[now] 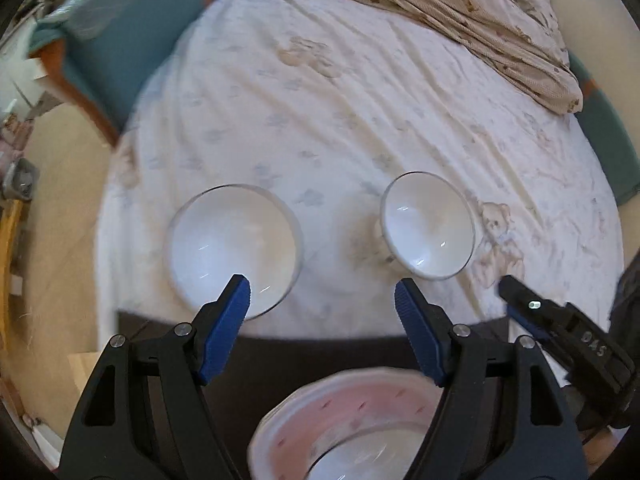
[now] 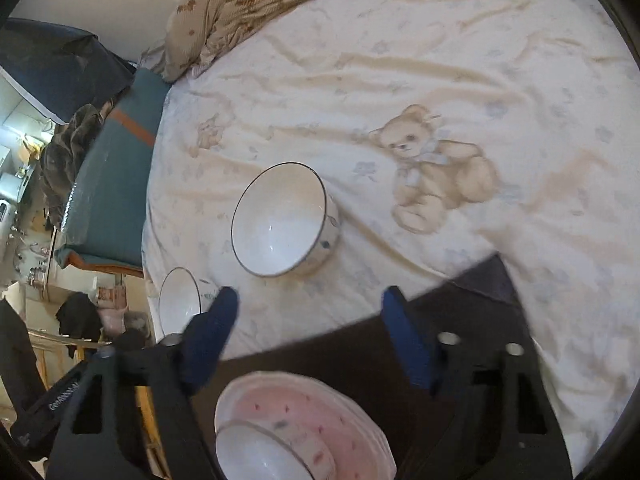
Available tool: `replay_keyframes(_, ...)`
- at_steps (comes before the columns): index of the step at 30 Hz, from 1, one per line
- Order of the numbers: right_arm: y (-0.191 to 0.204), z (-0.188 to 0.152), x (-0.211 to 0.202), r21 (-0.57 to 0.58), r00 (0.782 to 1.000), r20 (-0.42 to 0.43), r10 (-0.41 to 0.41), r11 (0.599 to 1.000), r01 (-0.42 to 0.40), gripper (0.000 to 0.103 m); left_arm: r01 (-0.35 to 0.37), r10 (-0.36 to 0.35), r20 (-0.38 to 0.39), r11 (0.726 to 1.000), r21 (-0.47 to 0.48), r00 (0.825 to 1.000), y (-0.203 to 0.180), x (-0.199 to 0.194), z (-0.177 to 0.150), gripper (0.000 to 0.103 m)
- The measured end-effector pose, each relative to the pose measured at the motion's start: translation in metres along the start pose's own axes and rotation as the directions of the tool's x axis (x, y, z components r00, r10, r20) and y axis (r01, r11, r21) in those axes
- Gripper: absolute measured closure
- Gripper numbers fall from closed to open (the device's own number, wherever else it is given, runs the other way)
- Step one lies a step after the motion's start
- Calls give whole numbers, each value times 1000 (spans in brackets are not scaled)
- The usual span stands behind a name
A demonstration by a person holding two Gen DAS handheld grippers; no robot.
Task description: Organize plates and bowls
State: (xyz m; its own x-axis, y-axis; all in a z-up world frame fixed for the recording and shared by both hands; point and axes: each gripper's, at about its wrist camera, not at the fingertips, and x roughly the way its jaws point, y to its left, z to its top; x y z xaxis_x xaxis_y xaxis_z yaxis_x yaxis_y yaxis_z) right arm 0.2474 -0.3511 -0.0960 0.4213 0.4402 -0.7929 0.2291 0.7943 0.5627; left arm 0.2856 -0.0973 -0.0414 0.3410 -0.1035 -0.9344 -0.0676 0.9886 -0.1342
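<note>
A big bed sheet (image 1: 340, 120) covers most of the view; it is white with little blue flowers and teddy bears (image 2: 436, 164) printed on it. A brown crumpled blanket (image 1: 460, 8) lies at the far end of the sheet. A dark mat (image 2: 360, 356) lies at the near edge.

On the dark mat sits a stack of pink plates (image 2: 320, 420) with small marks on them. A small white bowl (image 2: 260, 456) sits on top of the stack, toward its near side.

Two more white bowls with thin dark rims stand on the sheet, well apart from each other. The left bowl (image 1: 234, 248) is near the left edge of the bed. The right bowl (image 1: 428, 224) is just beside a printed bear.

The left gripper (image 1: 322, 292) hangs above the near edge of the sheet, over the space between the two bowls. Its blue fingers (image 1: 224, 328) are spread wide and hold nothing. The right gripper (image 2: 310, 300) hangs near the right bowl, close to the mat. Its blue fingers (image 2: 404, 340) are spread wide too, and nothing is between them
</note>
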Motion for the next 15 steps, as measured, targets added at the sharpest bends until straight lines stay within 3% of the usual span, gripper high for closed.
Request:
replay_keyframes(1,0,4,5,8,1000,-8,7,1000,-7,41,7,-7,-9,1000,2,1000,-3,5,4,34)
replay_keyframes(4,-7,20,28,55,999,-32,25,998,-23,48,20,-18,-63,999,31,998,-20,34,21,54)
replay_keyframes(8,-15,33,52,75,997,-66,41,997,-36,60,10,-4,-94,998,66,996,-37,63,36,57)
replay_keyframes(11,-21,38,70,65,995,-102,10,998,-3,66,9,-2,-115,998,60,993,-41,83,42,65)
replay_keyframes(15,-32,38,87,88,990,-139,27,996,-14,72,-3,13,-173,998,57,985,-42,113,45,79)
